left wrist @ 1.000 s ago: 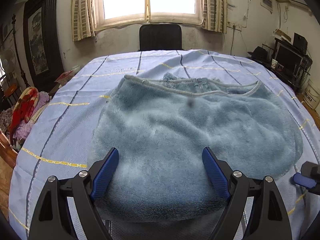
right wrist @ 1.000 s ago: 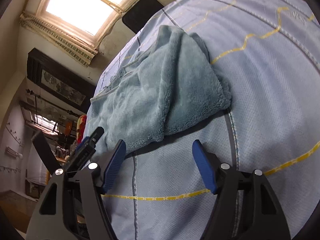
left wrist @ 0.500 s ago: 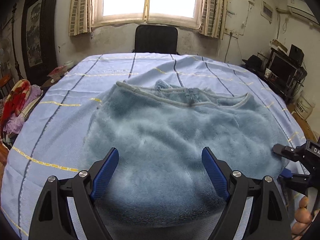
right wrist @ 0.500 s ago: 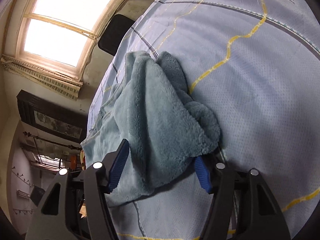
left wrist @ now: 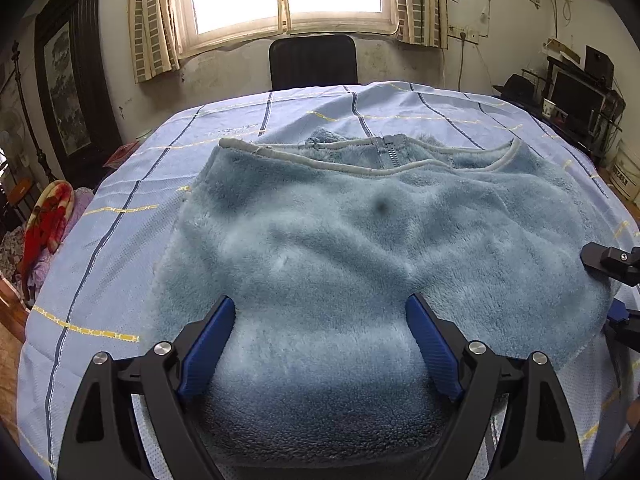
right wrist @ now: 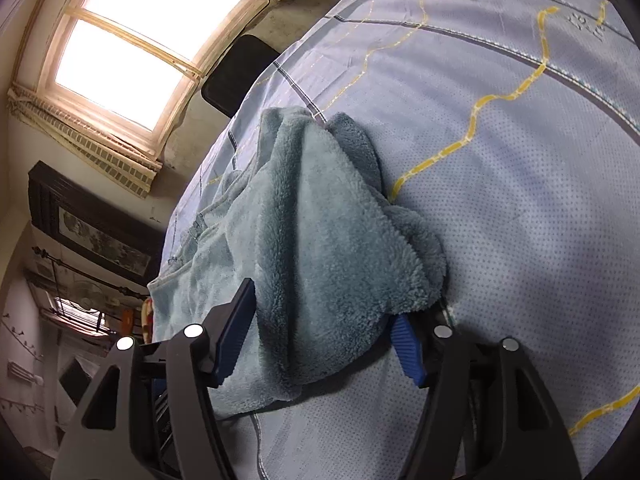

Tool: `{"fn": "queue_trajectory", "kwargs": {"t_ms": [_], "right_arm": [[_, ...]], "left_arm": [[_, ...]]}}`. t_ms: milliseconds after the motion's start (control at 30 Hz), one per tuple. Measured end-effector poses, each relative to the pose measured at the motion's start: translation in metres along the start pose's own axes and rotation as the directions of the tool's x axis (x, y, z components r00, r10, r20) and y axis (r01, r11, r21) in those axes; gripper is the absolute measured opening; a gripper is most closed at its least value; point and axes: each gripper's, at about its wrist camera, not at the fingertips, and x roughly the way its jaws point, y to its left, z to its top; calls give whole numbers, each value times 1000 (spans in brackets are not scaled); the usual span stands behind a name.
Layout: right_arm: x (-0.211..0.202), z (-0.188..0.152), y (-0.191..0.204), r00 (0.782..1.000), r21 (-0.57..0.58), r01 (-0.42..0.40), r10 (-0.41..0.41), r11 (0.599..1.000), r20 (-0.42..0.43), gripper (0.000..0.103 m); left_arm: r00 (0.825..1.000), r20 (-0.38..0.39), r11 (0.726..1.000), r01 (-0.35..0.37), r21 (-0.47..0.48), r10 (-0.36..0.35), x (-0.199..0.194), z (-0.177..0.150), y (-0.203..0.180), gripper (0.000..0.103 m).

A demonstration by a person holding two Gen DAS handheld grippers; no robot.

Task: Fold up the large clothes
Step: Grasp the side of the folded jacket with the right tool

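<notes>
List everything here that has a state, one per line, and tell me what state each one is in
fleece garment: lying spread on the table, zipper at the far edge, right end bunched.
left gripper: open, fingers astride the garment's near edge.
right gripper: open, bunched end of the garment between its fingers, not clamped.
tablecloth: spread flat over the table.
chair: upright at the far side.

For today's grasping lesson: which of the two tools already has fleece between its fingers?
The right tool: a bunched corner of the blue fleece garment sits between its fingers. The left tool only hovers open above it.
</notes>
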Motion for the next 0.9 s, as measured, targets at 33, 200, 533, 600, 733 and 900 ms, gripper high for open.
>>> {"fn": "queue_trajectory", "kwargs": {"t_ms": [33, 200, 533, 600, 733, 900], "right_arm": [[1, 0, 2, 1000, 0, 9, -9, 1000, 1, 63], [3, 2, 5, 999, 19, 35, -36, 999, 10, 59], [3, -6, 9, 993, 14, 101, -101, 995, 65, 54], [4, -5, 12, 991, 1, 120, -119, 993, 66, 49], [0, -6, 24, 986, -61, 143, -138, 988, 88, 36], [-2, -5, 39, 980, -116, 176, -162, 978, 119, 32]], "left_arm": [[1000, -1, 1000, 1, 0, -1, 0, 0, 0, 88], [1000, -7, 1000, 8, -6, -8, 2, 1, 1, 88], [1000, -7, 1000, 13, -6, -13, 2, 0, 0, 88], [1000, -8, 1000, 17, -7, -18, 2, 0, 1, 88], [1000, -8, 1000, 28, -8, -28, 2, 1, 2, 88], [999, -13, 999, 45, -15, -45, 2, 2, 5, 87]]}}
